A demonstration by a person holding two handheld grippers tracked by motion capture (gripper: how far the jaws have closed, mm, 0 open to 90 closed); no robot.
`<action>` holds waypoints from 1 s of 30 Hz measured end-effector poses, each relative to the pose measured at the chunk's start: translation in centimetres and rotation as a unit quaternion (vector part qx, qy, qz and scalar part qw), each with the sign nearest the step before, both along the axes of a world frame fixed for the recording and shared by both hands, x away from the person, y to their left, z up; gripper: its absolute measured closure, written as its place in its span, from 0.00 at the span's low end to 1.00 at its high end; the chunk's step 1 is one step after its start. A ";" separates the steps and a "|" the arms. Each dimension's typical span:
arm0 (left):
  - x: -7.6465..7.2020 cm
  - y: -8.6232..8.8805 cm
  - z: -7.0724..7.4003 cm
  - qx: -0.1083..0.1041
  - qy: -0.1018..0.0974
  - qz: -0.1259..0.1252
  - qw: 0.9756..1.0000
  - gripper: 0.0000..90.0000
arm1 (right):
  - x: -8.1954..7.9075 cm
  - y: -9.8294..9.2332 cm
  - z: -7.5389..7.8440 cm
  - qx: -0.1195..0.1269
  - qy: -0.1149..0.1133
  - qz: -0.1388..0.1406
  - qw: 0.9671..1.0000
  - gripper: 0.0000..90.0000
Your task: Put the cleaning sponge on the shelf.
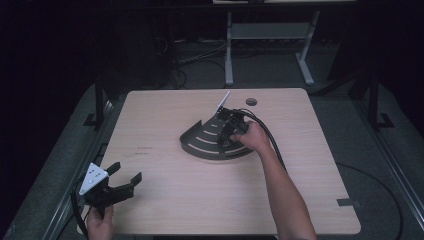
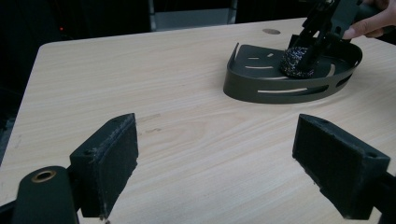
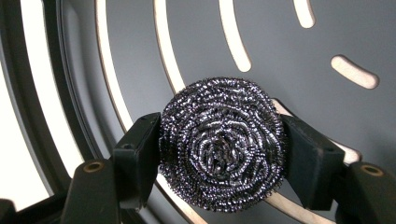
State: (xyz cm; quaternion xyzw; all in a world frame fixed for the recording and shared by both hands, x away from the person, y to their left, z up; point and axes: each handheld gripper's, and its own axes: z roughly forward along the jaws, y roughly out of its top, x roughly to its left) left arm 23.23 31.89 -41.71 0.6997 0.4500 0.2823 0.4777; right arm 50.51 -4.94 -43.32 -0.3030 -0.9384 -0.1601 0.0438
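Note:
A round steel wool scourer sits between the two black pads of my right gripper, which press on its sides. It hangs just over the floor of a dark fan-shaped tray with curved slots. In the high view the right gripper points down into the tray at the table's middle. The left gripper view shows the scourer inside the tray. My left gripper hovers near the front left corner with its jaws wide apart and nothing between them.
The wooden table has a small round hole near its far edge. A black cable trails from the right gripper along the forearm. A metal desk frame stands on the floor beyond the table.

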 end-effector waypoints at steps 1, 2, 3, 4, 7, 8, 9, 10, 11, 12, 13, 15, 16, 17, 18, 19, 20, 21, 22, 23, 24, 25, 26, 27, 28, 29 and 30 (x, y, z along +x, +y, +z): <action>0.0 0.0 0.0 0.000 0.000 0.000 1.000 0.15 | 0.0 0.0 0.0 0.001 0.001 -0.001 1.000 0.37; 0.0 0.0 0.0 -0.001 0.000 0.001 1.000 0.15 | 0.1 -0.1 0.0 0.003 0.003 -0.002 1.000 0.36; 0.0 0.0 0.0 -0.001 0.000 0.001 1.000 0.15 | 0.1 -0.1 0.0 0.003 0.003 -0.002 1.000 0.36; 0.1 0.0 0.0 -0.002 0.000 0.001 1.000 0.15 | 0.1 0.0 0.0 0.002 0.001 -0.001 1.000 0.36; 0.1 -0.1 -0.1 -0.001 0.002 0.001 1.000 0.15 | 0.1 -0.1 0.0 0.004 0.001 -0.001 1.000 0.36; 0.1 -0.1 -0.1 -0.001 0.002 0.001 1.000 0.15 | 0.1 -0.2 0.0 0.005 0.001 -0.003 1.000 0.33; 0.1 -0.1 -0.1 -0.001 0.002 0.001 1.000 0.15 | 0.1 -0.2 0.0 0.005 0.001 -0.003 1.000 0.33; 0.1 0.0 -0.1 -0.002 0.001 0.001 1.000 0.15 | 0.1 -0.2 0.0 0.005 0.003 -0.005 1.000 0.32; 0.1 0.0 0.0 -0.001 0.000 0.001 1.000 0.15 | 0.1 -0.2 0.1 0.004 0.004 -0.005 1.000 0.32; 0.0 0.0 0.0 -0.001 0.000 0.002 1.000 0.15 | 0.1 -0.3 0.1 0.002 0.003 -0.003 1.000 0.32; 0.1 0.0 0.0 -0.001 0.000 0.002 1.000 0.15 | 0.0 -0.3 0.2 0.001 0.002 -0.005 1.000 0.31; 0.1 -0.1 -0.1 -0.001 0.001 0.002 1.000 0.15 | -0.1 -0.3 0.4 0.005 -0.001 -0.002 1.000 0.28; 0.1 -0.1 -0.1 0.000 0.001 0.002 1.000 0.15 | -0.1 -0.4 0.6 0.007 -0.003 -0.001 1.000 0.27; 0.1 -0.1 -0.1 -0.001 0.000 0.001 1.000 0.15 | -0.2 -0.4 0.8 0.007 -0.002 -0.004 1.000 0.26; 0.1 -0.1 -0.1 -0.001 0.000 0.001 1.000 0.15 | -0.2 -0.4 0.8 0.007 -0.002 -0.004 1.000 0.26; 0.1 -0.1 0.0 -0.001 0.000 0.000 1.000 0.15 | -0.3 -0.5 0.9 0.010 -0.003 -0.004 1.000 0.24; 0.1 -0.1 0.0 0.002 0.000 0.000 1.000 0.15 | -0.3 -0.5 1.0 0.012 -0.004 -0.003 1.000 0.22; 0.1 -0.1 0.0 0.002 0.000 0.000 1.000 0.15 | -0.3 -0.5 1.2 0.011 -0.007 -0.004 1.000 0.22; 0.0 -0.1 -0.1 -0.001 0.000 0.002 1.000 0.15 | -0.4 -0.6 1.3 0.012 -0.011 -0.003 1.000 0.21; 0.0 0.0 0.0 -0.001 0.000 0.001 1.000 0.15 | -0.4 -0.6 1.5 0.016 -0.012 -0.002 1.000 0.21; 0.0 0.0 0.0 0.000 0.000 0.001 1.000 0.15 | -0.5 -0.7 1.8 0.017 -0.011 -0.003 1.000 0.21; 0.0 0.0 0.0 0.001 -0.001 0.001 1.000 0.15 | -0.6 -0.7 2.0 0.018 -0.014 0.000 1.000 0.21; 0.0 0.0 0.0 0.001 -0.001 0.001 1.000 0.15 | -0.7 -0.7 2.2 0.019 -0.017 0.002 1.000 0.21; 0.0 0.0 0.0 0.000 0.000 0.000 1.000 0.15 | -0.8 -0.8 2.4 0.022 -0.019 0.002 1.000 0.20; 0.0 0.0 0.0 0.000 0.000 0.000 1.000 0.15 | -0.9 -0.9 2.7 0.026 -0.021 0.001 0.999 0.20; 0.0 0.0 0.0 0.001 -0.001 0.000 1.000 0.15 | -1.0 -0.9 2.9 0.029 -0.023 0.002 0.999 0.20; 0.0 -0.1 0.0 -0.001 0.000 -0.001 1.000 0.15 | -1.3 -1.0 3.3 0.034 -0.022 0.004 0.999 0.20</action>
